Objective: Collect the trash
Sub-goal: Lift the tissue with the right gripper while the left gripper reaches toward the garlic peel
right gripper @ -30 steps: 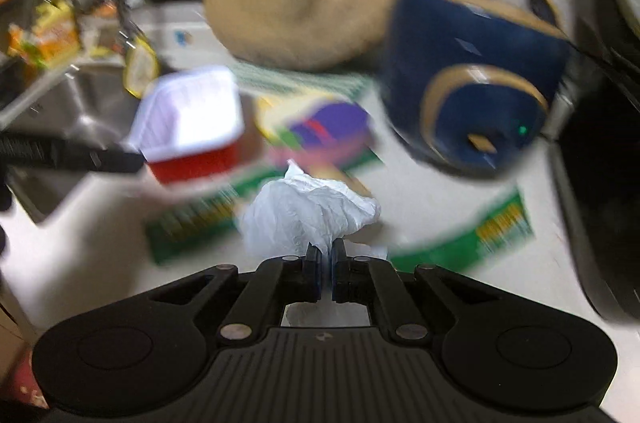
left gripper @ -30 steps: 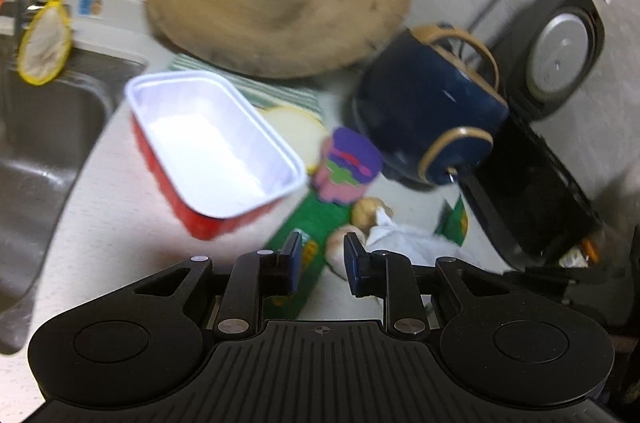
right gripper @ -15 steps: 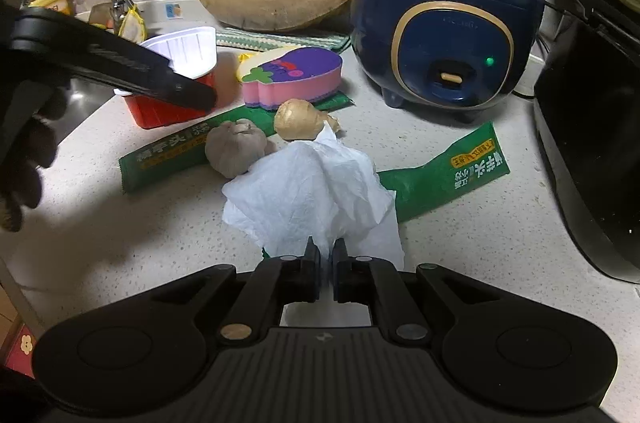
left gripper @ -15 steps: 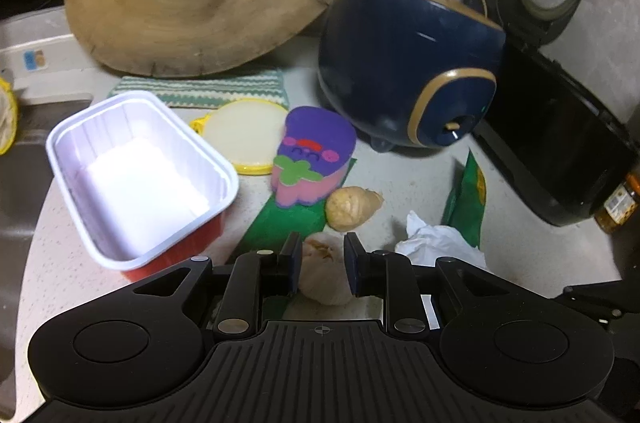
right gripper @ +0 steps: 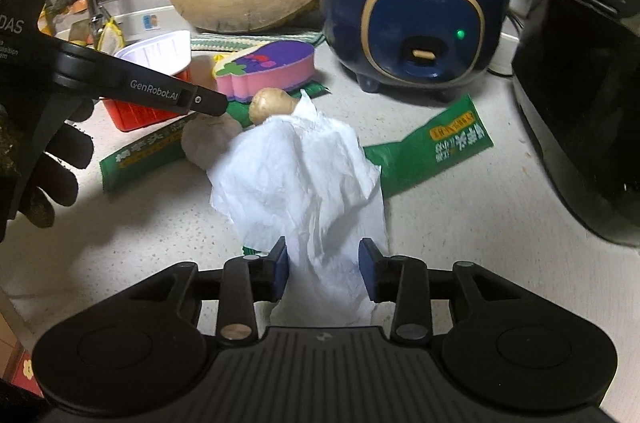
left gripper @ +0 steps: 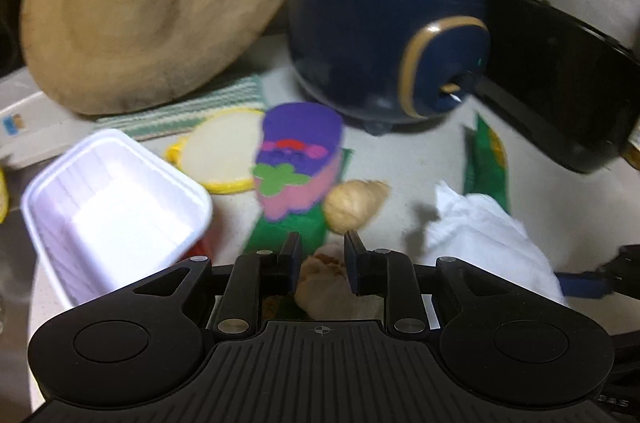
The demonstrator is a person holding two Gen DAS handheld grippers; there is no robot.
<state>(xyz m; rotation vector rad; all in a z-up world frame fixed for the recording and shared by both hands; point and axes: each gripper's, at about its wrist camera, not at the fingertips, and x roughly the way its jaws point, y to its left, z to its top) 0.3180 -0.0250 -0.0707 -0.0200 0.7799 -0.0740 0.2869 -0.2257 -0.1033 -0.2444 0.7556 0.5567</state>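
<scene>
**Tissue released on the counter, garlic between the left jaws**

The crumpled white tissue (right gripper: 304, 183) lies on the speckled counter (right gripper: 140, 223), its near end between the right gripper (right gripper: 323, 269) fingers. Those jaws have just been opening and now stand apart, with the pads clear of the paper: released. At 11 o'clock from the tissue sits a garlic bulb (right gripper: 208, 139), and the left gripper (left gripper: 323, 263) straddles it. Whether the left pads actually press the bulb, I cannot tell.

Containers next: the white tray with red sides (left gripper: 112, 207) at 9 o'clock in the left view shows only its bare white floor. Its red wall is plain only in the right view.

A ginger piece (left gripper: 354, 203) lies just beyond the garlic, with the purple and pink eggplant-shaped sponge (left gripper: 298, 167) behind it. 2 green wrappers show in the right view, 1 (right gripper: 432, 151) at 3 o'clock of the tissue, partly under it, and 1 (right gripper: 140, 159) at 9 o'clock. That view alone shows a gloved hand (right gripper: 44, 175) on the left gripper, plus the green light on the navy rice cooker (right gripper: 412, 15). The round wooden board (left gripper: 152, 7) leans at 11 o'clock.
</scene>
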